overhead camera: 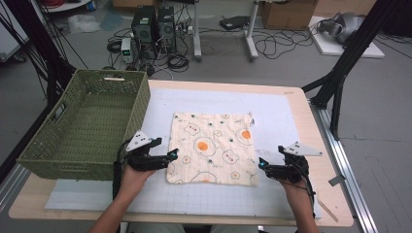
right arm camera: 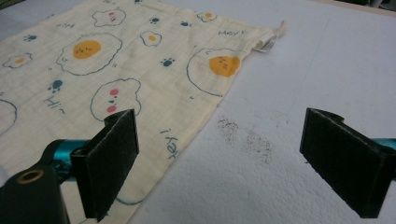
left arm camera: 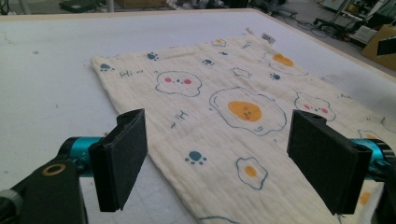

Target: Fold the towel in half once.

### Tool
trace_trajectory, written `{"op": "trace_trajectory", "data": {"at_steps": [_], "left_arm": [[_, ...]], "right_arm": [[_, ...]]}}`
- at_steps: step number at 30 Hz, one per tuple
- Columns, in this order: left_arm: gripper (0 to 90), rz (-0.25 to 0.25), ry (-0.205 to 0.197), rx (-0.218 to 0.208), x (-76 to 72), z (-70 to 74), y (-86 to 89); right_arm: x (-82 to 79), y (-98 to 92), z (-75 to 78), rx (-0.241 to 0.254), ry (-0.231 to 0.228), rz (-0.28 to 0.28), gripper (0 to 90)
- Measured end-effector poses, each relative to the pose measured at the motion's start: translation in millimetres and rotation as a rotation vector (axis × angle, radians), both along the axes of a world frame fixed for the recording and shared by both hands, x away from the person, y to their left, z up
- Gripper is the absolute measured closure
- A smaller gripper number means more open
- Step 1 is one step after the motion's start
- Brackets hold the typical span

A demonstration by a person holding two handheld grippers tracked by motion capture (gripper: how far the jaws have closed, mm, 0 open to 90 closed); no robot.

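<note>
You are in a robotics lab or workshop. Beyond the far edge of the wooden table, two computer towers stand on a grey floor amid tangled cables, cardboard boxes sit behind them, and black metal frame legs rise at the table's right.

One patterned cloth, one green basket, two claws, one table.

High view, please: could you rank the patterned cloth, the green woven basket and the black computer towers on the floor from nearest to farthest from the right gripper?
From the right gripper:
1. Patterned cloth, just to its left on the table.
2. Green woven basket, at the table's left side.
3. Computer towers, on the floor beyond the far edge.
</note>
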State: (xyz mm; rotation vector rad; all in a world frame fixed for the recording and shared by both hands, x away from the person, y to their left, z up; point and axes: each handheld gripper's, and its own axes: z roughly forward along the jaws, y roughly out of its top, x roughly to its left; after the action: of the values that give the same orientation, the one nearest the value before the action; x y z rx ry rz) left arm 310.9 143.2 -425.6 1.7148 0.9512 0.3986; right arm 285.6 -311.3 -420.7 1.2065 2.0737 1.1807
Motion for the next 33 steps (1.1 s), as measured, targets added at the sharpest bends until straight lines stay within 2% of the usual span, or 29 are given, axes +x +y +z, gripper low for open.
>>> {"op": "trace_trajectory", "data": {"at_steps": [2,4,8,9,11,12,14,17,19,20,21,23,28,31,33], "left_arm": [[20.9,0.007,0.000,0.004,2.9,1.4,-0.2],[21.8,0.027,-0.022,0.003,10.4,6.7,-2.9],[23.3,0.023,-0.005,-0.008,20.8,11.2,-8.8],[24.2,0.016,0.023,-0.012,30.8,13.6,-12.1],[25.2,0.016,0.061,-0.041,41.9,15.9,-14.8],[25.1,0.016,0.061,-0.041,41.9,15.9,-14.8],[24.1,0.040,0.077,-0.029,57.9,19.0,-19.0],[19.3,0.132,0.093,0.013,73.5,20.1,-22.8],[20.7,0.131,0.114,0.002,84.0,18.9,-22.3],[21.1,0.131,0.114,0.002,84.0,18.9,-22.3],[23.0,0.134,0.104,-0.016,92.5,16.7,-22.3],[29.5,0.140,0.124,0.004,102.1,13.4,-23.5],[35.1,0.161,0.162,0.016,124.7,6.4,-26.5],[35.2,0.174,0.169,0.039,136.0,4.6,-28.9],[35.7,0.187,0.158,0.021,140.5,1.4,-29.0]], "right_arm": [[1.4,0.1,-0.2,-0.002,0.000,0.008,11.0],[2.0,-0.1,-0.2,0.003,0.002,0.011,11.0],[4.2,-0.2,-0.5,0.013,0.003,0.013,11.0],[4.5,0.3,-0.7,0.014,0.010,0.012,11.0],[5.7,0.2,-1.3,0.008,0.006,0.017,11.0],[6.0,0.6,-1.4,0.011,0.008,0.015,11.1],[7.0,0.7,-1.9,0.012,0.013,0.016,11.0],[8.4,0.3,-2.8,0.007,0.016,0.017,11.0],[8.6,0.6,-3.2,0.014,0.021,0.015,11.1],[8.6,0.6,-3.3,0.016,0.023,0.013,11.1],[8.6,0.5,-3.4,0.018,0.024,0.013,11.1],[8.9,0.2,-3.7,0.017,0.027,0.014,11.0],[9.0,0.8,-4.5,0.020,0.032,0.019,11.1],[9.6,1.2,-5.4,0.019,0.034,0.022,11.1],[10.0,1.3,-5.8,0.023,0.040,0.023,11.1]]}}
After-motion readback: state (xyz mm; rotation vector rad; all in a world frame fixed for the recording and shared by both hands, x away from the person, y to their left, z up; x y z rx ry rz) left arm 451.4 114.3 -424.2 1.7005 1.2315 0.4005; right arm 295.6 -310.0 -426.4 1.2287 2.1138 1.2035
